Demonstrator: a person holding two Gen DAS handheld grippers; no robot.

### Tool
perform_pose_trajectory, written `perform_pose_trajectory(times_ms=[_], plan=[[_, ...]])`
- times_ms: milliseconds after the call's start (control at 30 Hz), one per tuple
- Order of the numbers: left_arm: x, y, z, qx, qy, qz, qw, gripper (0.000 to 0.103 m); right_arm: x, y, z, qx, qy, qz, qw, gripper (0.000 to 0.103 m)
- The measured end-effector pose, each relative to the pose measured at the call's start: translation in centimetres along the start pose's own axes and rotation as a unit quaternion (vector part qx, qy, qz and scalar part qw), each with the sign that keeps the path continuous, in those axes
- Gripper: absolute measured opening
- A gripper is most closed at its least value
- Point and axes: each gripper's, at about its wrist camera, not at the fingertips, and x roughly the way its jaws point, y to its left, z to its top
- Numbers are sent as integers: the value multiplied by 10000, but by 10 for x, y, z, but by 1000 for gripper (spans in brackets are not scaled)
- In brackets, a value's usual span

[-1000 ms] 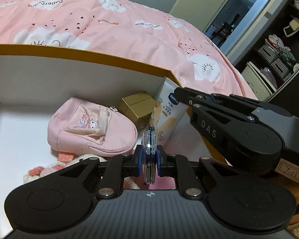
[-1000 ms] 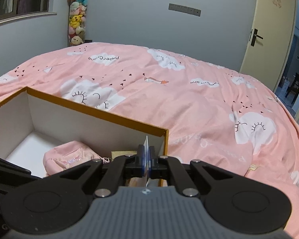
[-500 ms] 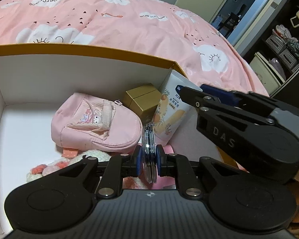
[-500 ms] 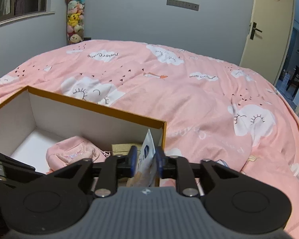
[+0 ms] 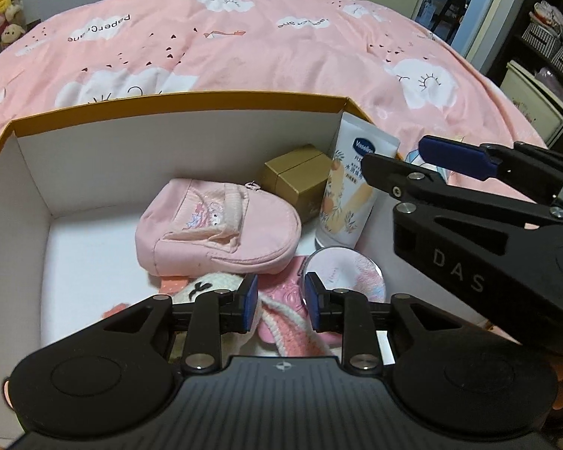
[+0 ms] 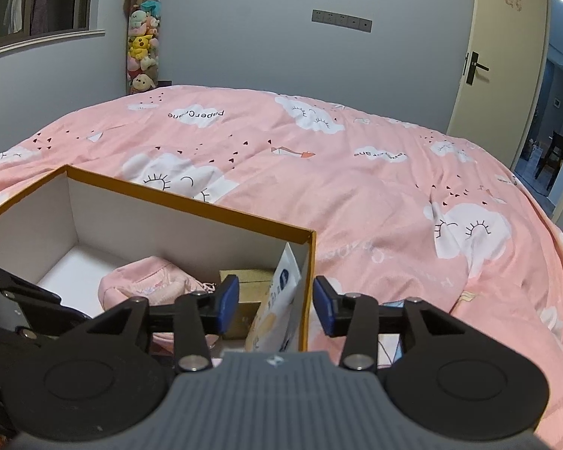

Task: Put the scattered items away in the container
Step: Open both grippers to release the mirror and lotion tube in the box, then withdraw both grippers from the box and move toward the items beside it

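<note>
An orange-rimmed cardboard box [image 5: 169,101] [image 6: 187,202] with a white inside sits on the bed. In it lie a pink mini backpack [image 5: 221,225], a gold box [image 5: 300,176], a knitted toy [image 5: 206,285] and a round pink compact [image 5: 347,272], lying flat. A Vaseline tube [image 5: 353,191] [image 6: 281,300] stands against the box's right wall. My left gripper [image 5: 280,300] hovers over the toy, jaws opening, nothing between them. My right gripper [image 6: 276,305] [image 5: 413,161] straddles the tube and the box corner, jaws opening, pads off the tube.
The box rests on a pink cloud-print duvet [image 6: 356,187]. Beyond the bed are a grey wall, a hanging column of plush toys [image 6: 142,37] and a cream door [image 6: 499,67]. Dark shelves with baskets [image 5: 544,48] stand at the right.
My left gripper has opened and let the compact drop flat into the box. My right gripper has opened off the tube, which now leans in the box's right corner.
</note>
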Motion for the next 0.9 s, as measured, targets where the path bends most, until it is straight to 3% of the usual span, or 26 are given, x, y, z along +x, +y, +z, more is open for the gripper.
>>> perform_pose_trajectory(times_ms=[300,533,733,900], plan=[[-23,1,-7,58,-444,13,9990,33,-14,1,-6,99,-25,-95,9999,56],[-49,0,-17,162,-988,148,9949,49,-38,5,-13,138,-274,-340,9990,57],[-70,-2,-27,304,-1385,201,9897,49,-60,8,-16,248,-528,-357,9977,57],[-87,2,-39,281,-1623,231,9861,53,-75,15,-23,192,-611,-464,9969,70]])
